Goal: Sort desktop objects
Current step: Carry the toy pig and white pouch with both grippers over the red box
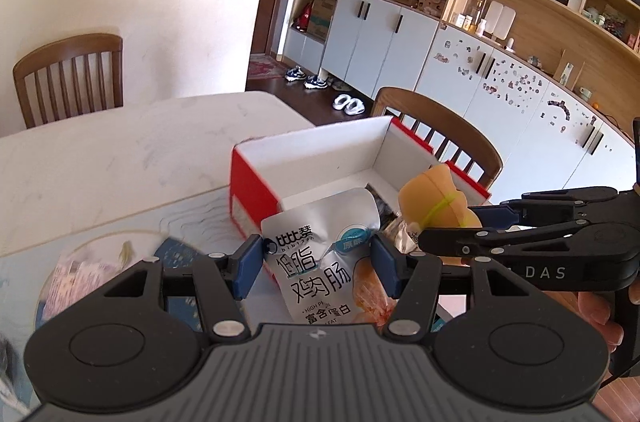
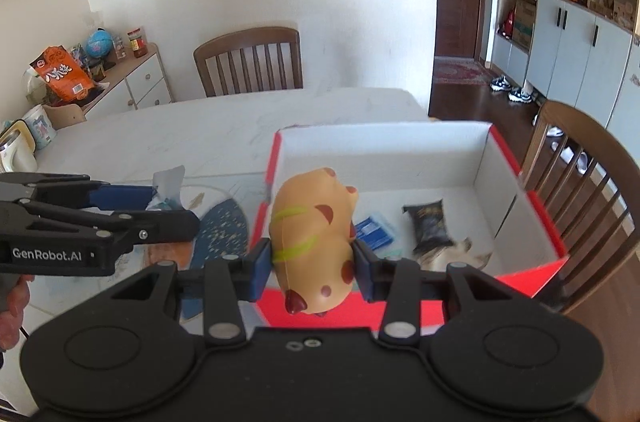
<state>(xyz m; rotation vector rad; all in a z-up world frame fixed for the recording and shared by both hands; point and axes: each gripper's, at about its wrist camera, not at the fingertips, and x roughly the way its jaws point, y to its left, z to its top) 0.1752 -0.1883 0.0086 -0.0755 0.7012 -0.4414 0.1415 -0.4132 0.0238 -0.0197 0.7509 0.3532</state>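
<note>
The left gripper (image 1: 316, 262) is closed on a silver snack pouch (image 1: 320, 262), both blue pads pressing its side edges; the pouch stands upright with printed characters facing the camera. It is held in front of the near wall of a red box (image 1: 256, 182) with a white interior, which rests on a pale marble-patterned table (image 1: 100, 142).

The right gripper (image 2: 312, 262) is clamped on an orange plush toy (image 2: 316, 222) marked with dark red spots and yellow-green bands. The toy is held above the near left corner of the box.

Inside the box lie a black packet (image 2: 428, 222), a blue packet (image 2: 374, 228) and, near the front wall, a blurred pale item that cannot be identified.

On the table left of the box lies a dark blue speckled mat (image 2: 224, 226). Wooden chairs (image 2: 248, 62) stand at the table's far side and beside the box.
</note>
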